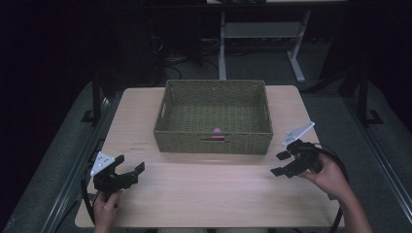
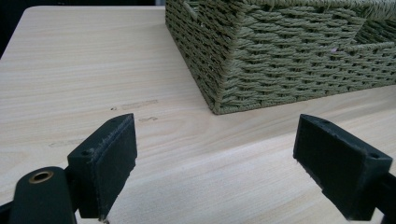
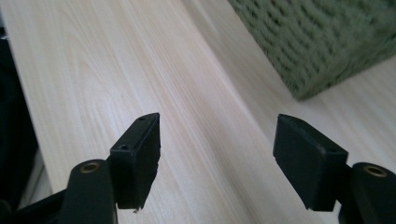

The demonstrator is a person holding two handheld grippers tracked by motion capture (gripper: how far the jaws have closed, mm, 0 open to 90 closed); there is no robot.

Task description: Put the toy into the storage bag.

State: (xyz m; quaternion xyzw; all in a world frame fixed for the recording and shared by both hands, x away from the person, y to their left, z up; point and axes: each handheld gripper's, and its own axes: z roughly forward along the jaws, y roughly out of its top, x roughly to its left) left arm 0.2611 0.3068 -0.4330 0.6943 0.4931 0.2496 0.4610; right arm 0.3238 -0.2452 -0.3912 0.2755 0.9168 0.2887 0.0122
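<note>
My right claw [image 1: 283, 163] hangs released and empty off the woven basket [image 1: 213, 142]'s near right corner. The pink object [image 1: 217, 131] lies inside against the basket's near wall, closer to this claw than to my left claw [image 1: 129, 169], also released.

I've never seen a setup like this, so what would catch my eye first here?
A green woven basket sits at the middle of the table, toward its far edge, with a small pink thing inside against its near wall. On the near side, a person's hands hold two black grippers, the left gripper at the left corner and the right gripper beside the basket's right corner. Both have their jaws open with nothing between them.
</note>
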